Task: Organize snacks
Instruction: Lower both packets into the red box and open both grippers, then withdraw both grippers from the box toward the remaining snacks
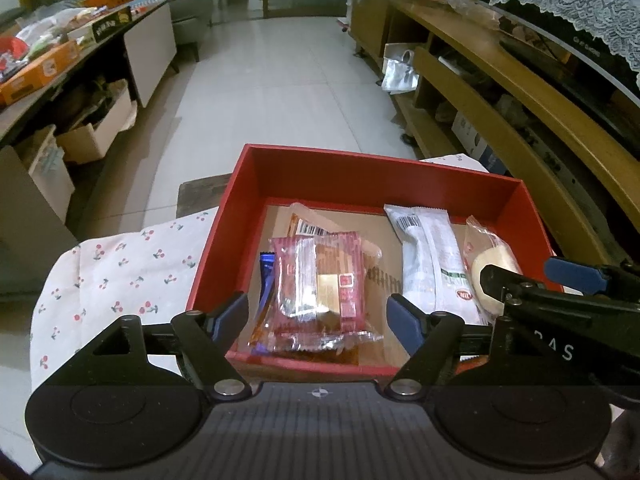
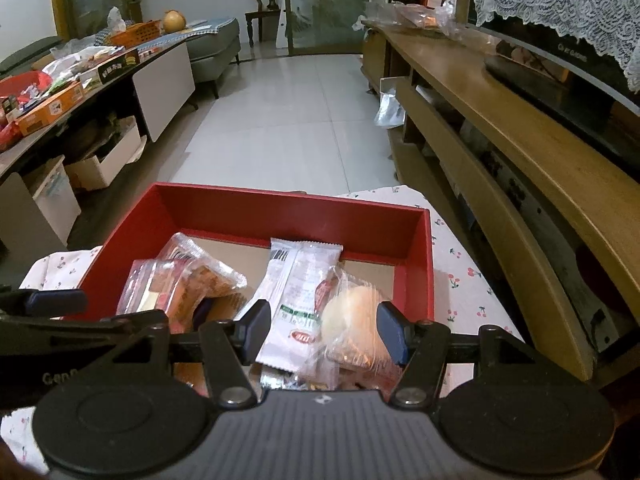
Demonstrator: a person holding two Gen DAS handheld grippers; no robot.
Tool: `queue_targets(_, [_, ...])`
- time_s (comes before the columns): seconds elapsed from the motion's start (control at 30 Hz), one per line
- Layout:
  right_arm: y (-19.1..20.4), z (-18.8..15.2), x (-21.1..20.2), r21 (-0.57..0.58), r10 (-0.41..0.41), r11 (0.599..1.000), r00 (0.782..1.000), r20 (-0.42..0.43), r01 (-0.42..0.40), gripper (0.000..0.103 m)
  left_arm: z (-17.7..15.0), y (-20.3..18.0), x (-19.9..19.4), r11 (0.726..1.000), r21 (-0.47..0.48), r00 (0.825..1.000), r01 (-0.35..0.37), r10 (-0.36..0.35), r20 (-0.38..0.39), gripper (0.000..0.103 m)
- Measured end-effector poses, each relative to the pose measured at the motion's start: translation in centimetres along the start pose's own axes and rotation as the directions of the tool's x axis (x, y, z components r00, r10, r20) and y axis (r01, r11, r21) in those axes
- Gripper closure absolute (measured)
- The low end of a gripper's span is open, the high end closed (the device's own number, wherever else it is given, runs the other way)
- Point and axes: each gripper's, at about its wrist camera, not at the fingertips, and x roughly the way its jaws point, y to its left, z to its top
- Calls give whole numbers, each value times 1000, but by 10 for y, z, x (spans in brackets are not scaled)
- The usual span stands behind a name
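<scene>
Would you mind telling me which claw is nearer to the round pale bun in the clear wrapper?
Right. The right claw hangs just over the bun, which shows between its pads. The left claw hangs above the pink packets, further off.

Both views are evenly lit by soft indoor light. Glare is seen on the glossy pale tiled floor and on clear plastic snack wrappers inside the red cardboard box. Straight lines are bowed near the dark vignetted corners; slight softness is noted there.
</scene>
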Motion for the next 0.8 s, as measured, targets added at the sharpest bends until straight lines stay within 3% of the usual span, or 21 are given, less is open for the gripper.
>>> queue_targets(0.8, [15, -47, -37, -39, -35, 999, 997, -75, 32, 31, -54, 8, -27, 999, -11, 998, 32, -32, -58, 22])
